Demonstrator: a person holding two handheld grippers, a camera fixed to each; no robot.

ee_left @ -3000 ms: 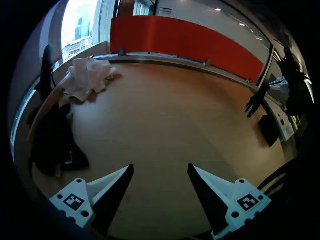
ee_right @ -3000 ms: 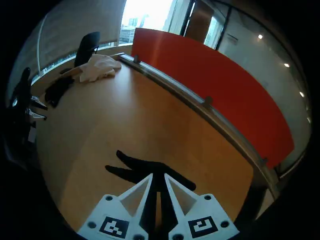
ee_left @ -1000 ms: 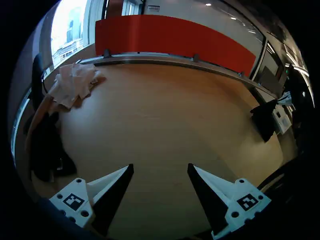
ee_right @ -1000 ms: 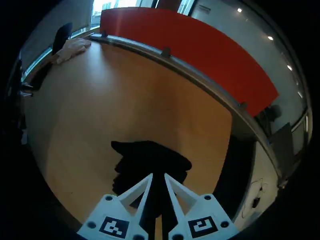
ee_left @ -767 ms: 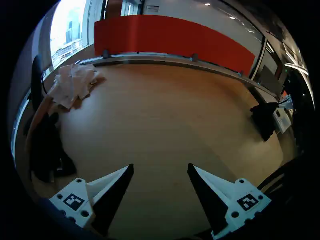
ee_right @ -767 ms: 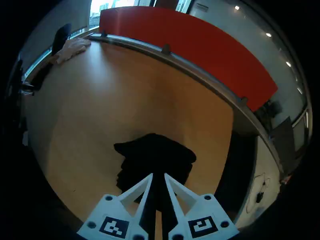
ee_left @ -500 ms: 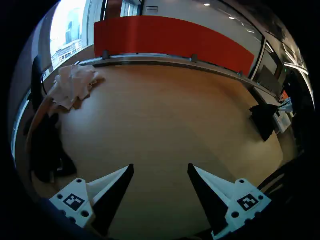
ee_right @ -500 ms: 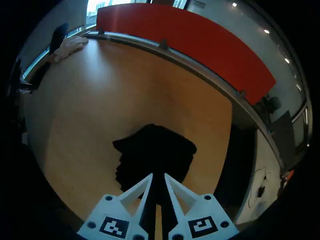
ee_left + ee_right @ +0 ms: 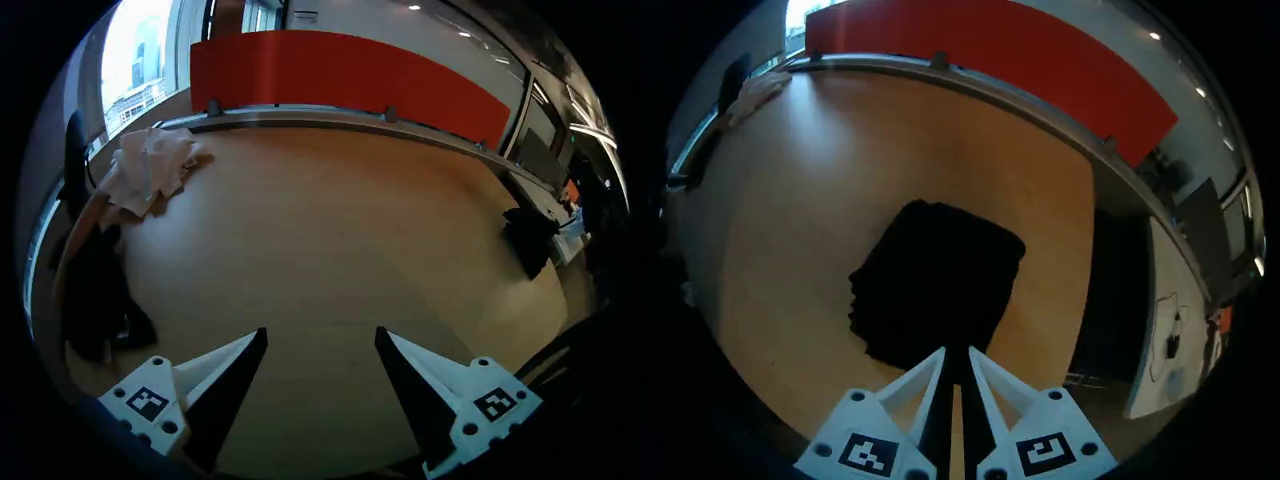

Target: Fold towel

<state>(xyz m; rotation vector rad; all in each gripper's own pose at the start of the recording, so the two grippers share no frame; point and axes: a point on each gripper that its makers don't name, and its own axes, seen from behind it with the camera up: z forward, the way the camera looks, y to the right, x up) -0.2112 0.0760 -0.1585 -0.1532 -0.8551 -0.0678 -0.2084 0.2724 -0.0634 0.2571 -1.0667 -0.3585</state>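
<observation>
Dark towel point(image 9: 936, 280) flat mid-frame on tabletop point(image 9: 792, 208), pinched by right hand-held gripper point(image 9: 956, 352); left hand-held gripper point(image 9: 319, 332) open, empty. Folding seemingly unstarted.

The left gripper point(image 9: 318, 334) hangs over the wooden counter point(image 9: 320, 224), its fingers point(image 9: 228, 372) spread wide apart. A crumpled pale towel heap point(image 9: 148, 164) lies far left. A black cloth point(image 9: 528, 240) sits at the counter's right edge.

No legible text or numbers; the left gripper point(image 9: 320, 332) and right gripper point(image 9: 957, 352) bear coded square markers point(image 9: 147, 402).
</observation>
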